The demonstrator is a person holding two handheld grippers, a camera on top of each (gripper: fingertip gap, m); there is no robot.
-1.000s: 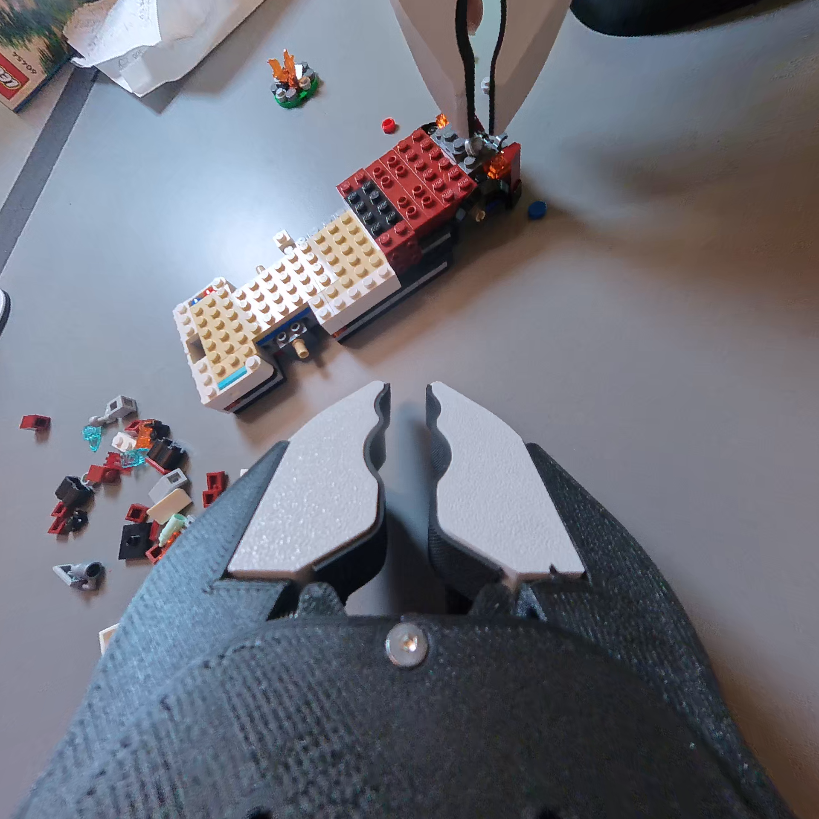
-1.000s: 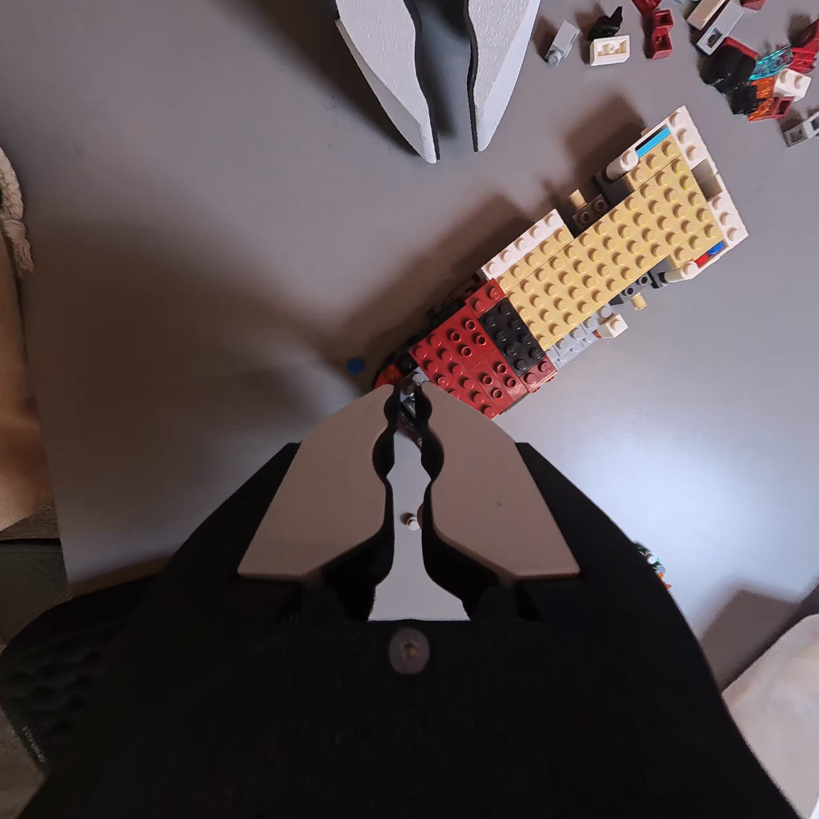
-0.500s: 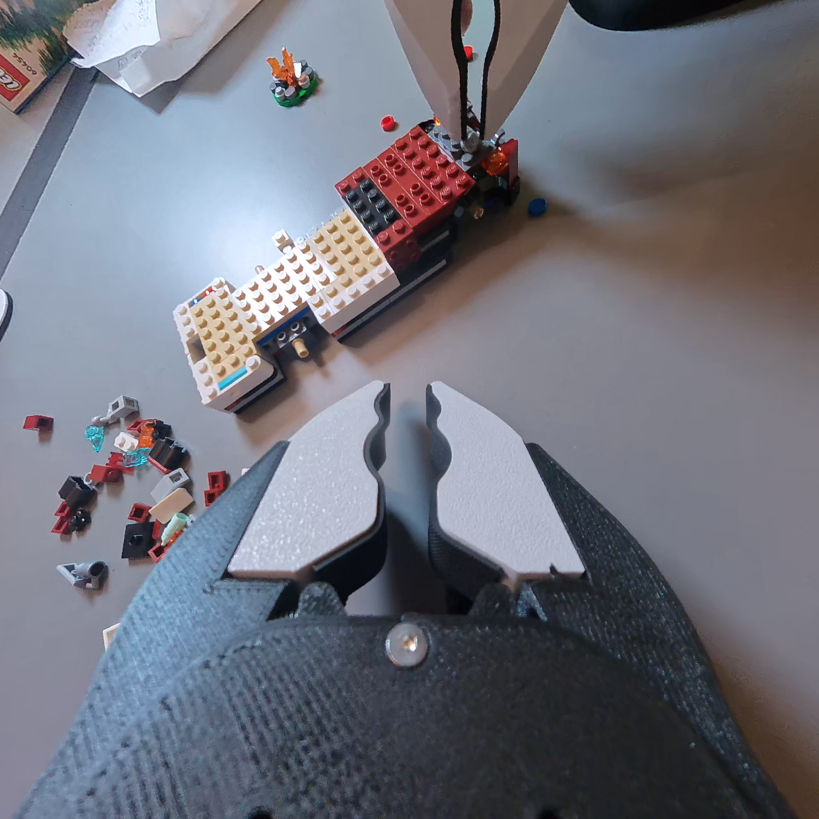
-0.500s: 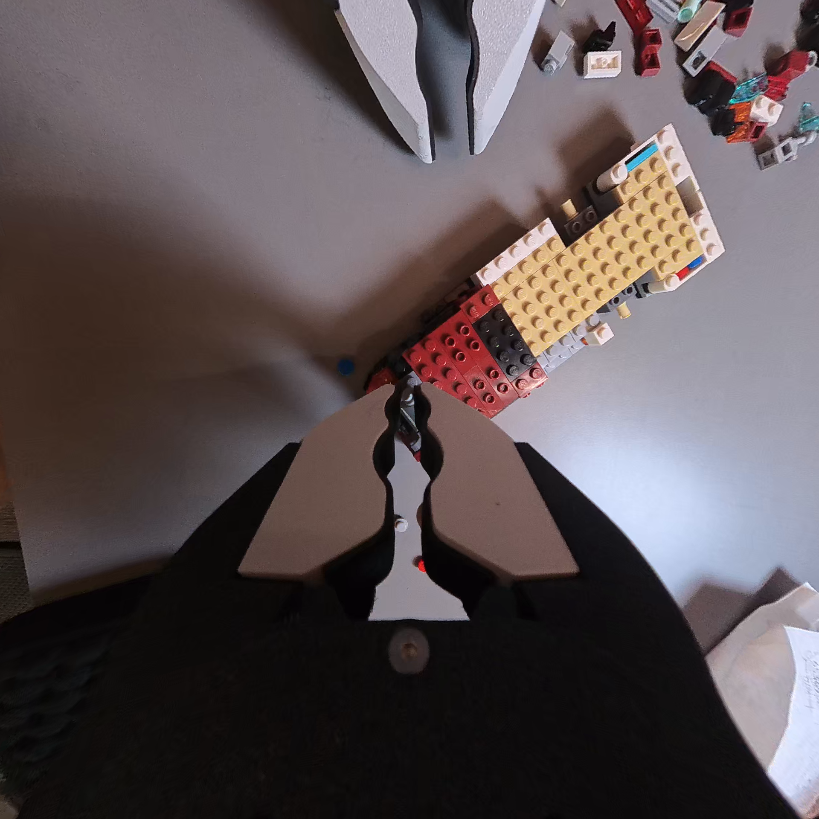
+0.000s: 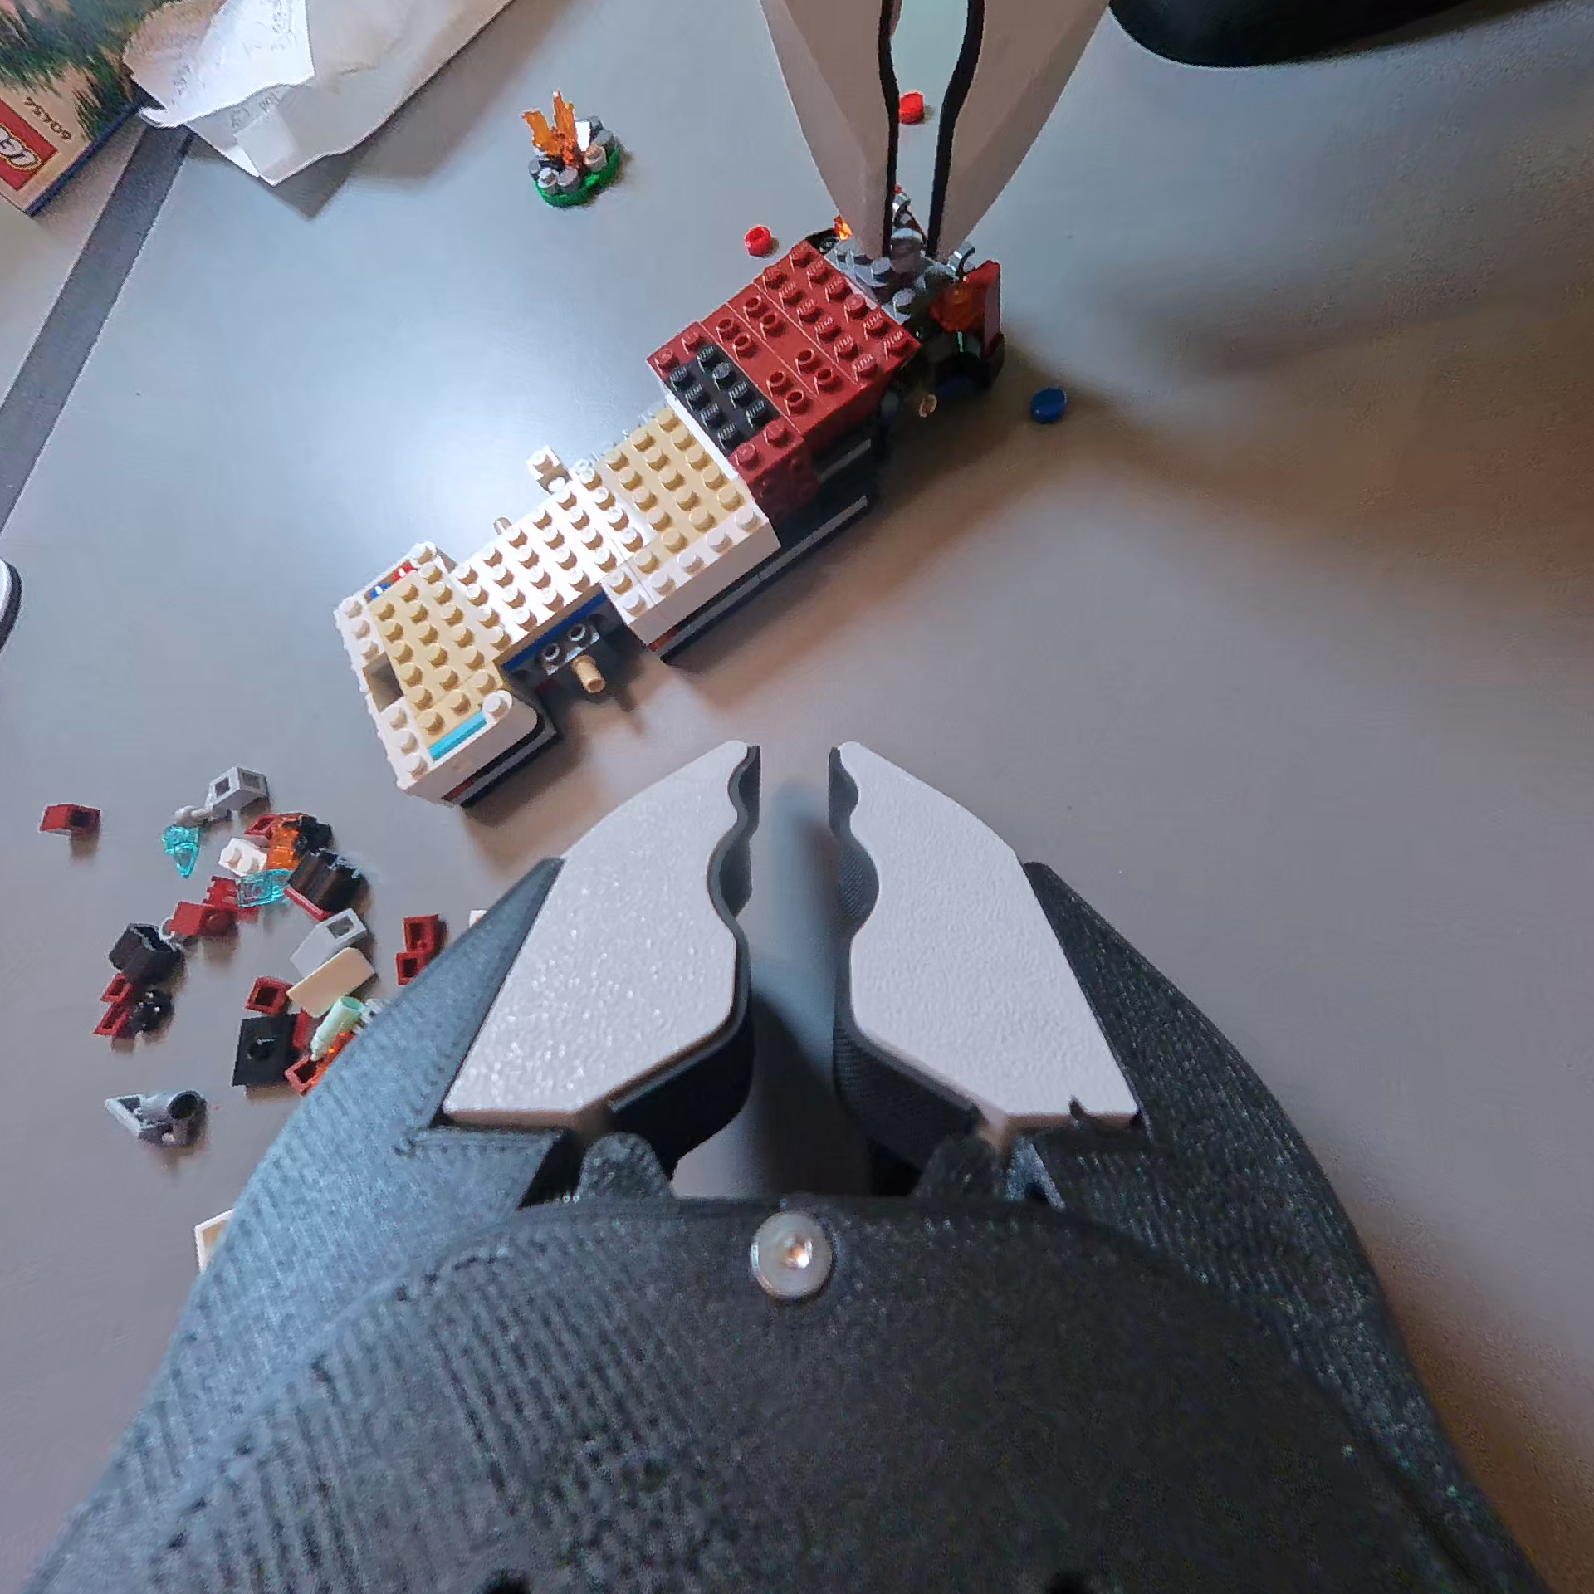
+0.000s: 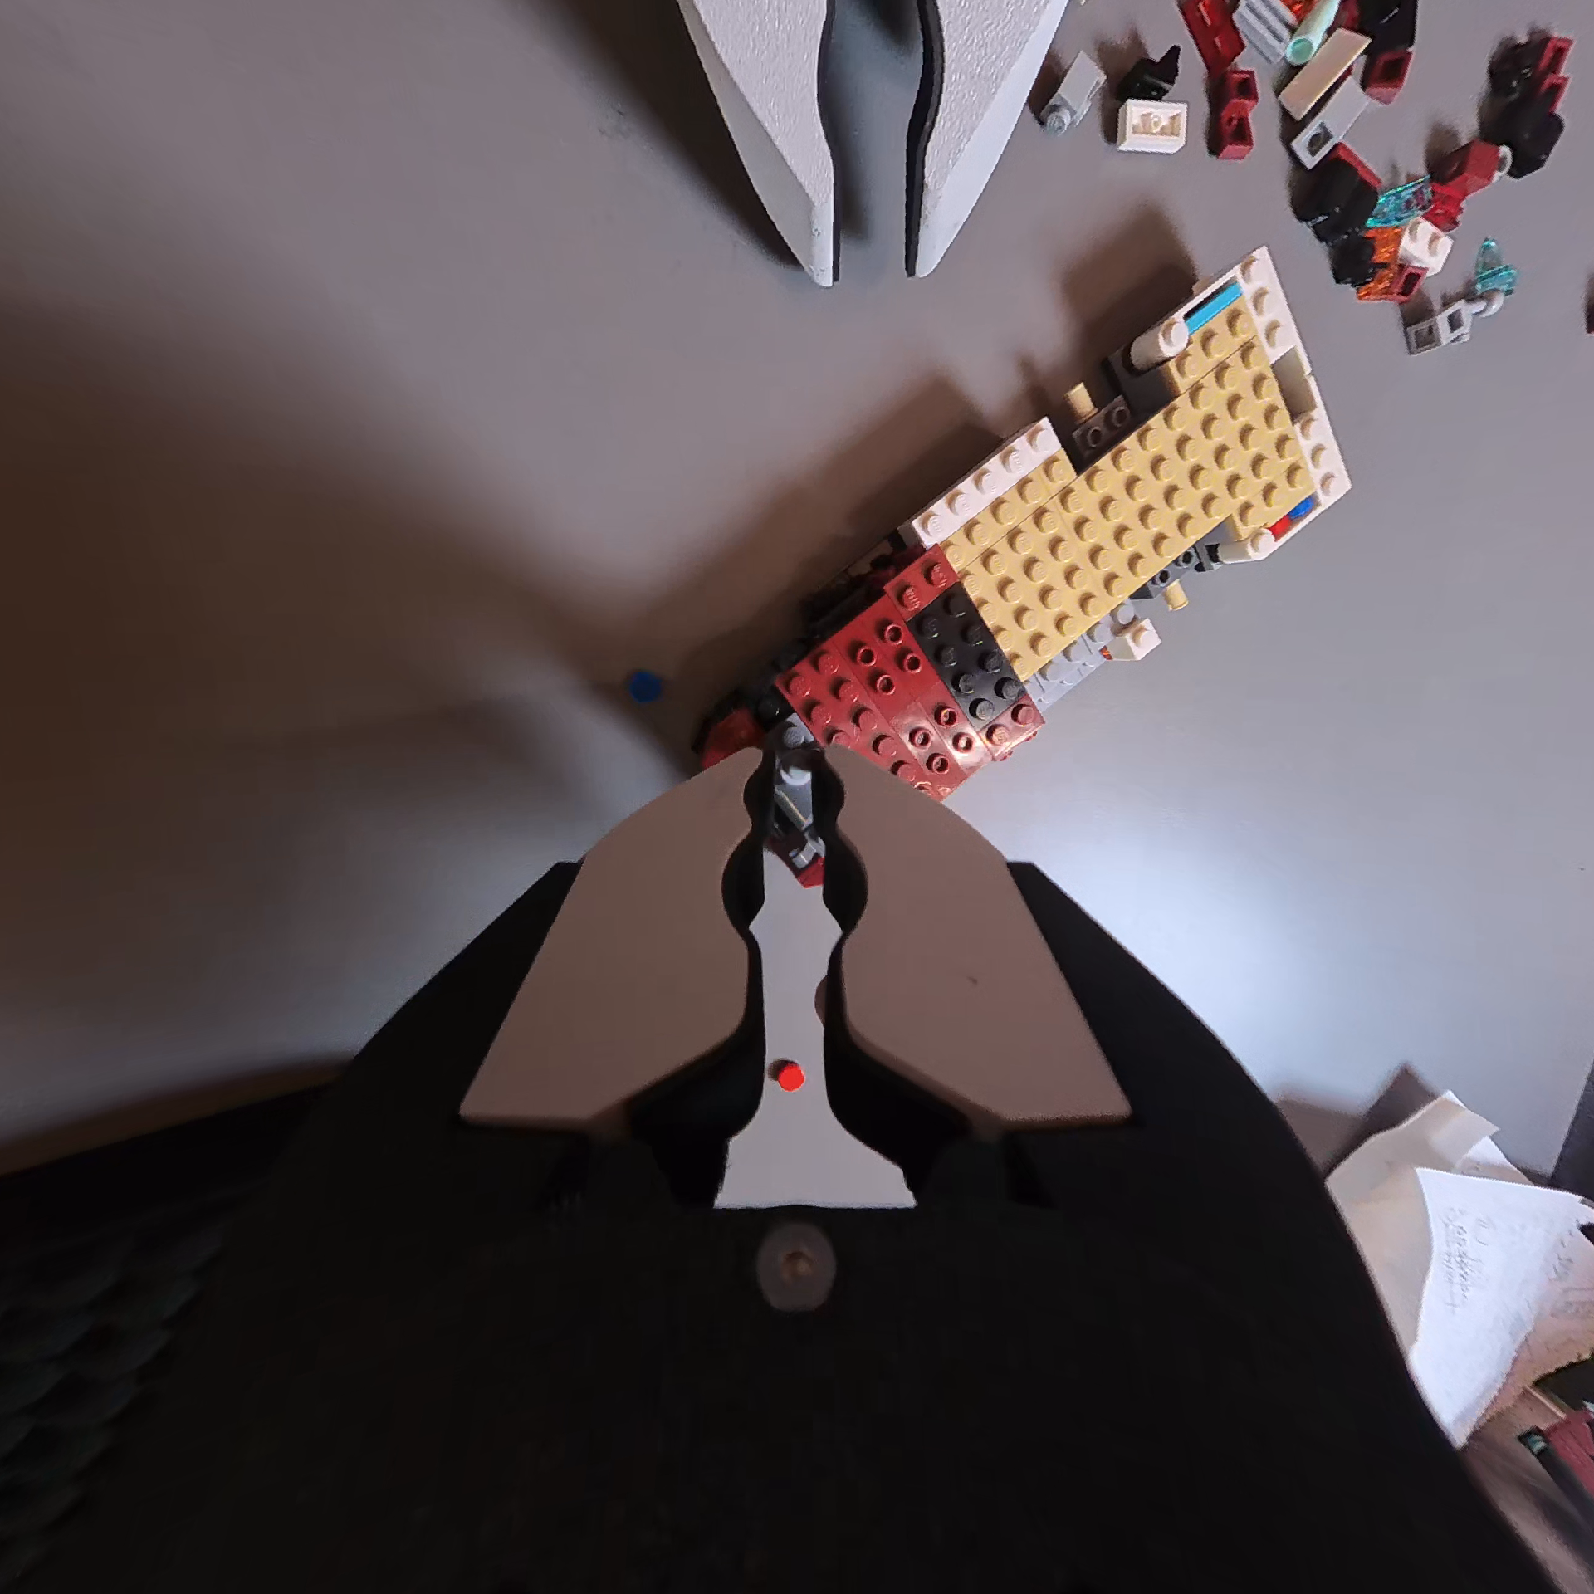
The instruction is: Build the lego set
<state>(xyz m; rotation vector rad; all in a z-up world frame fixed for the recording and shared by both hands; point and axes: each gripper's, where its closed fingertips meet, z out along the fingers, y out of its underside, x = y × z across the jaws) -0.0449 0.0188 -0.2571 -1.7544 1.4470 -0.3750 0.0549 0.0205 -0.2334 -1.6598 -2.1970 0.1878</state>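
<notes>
Grey table [image 5: 1208, 690] open by L gripper [image 5: 793, 768]; R gripper [image 6: 795, 768] at brick model [image 6: 1078, 552] end

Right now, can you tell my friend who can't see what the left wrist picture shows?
A long brick model lies on a grey table, and the right hand-held gripper pokes its far red end. The left hand-held gripper hangs open nearby, with loose bricks on its left.

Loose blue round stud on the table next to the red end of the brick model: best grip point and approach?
Take the blue round stud by its curved rim, pads on opposite sides, coming straight down from above. It lies flat and low on the grey table, so a sideways approach probably gets no purchase. Line the fingers up so neither lands on the brick model, which stands close beside it.
</notes>
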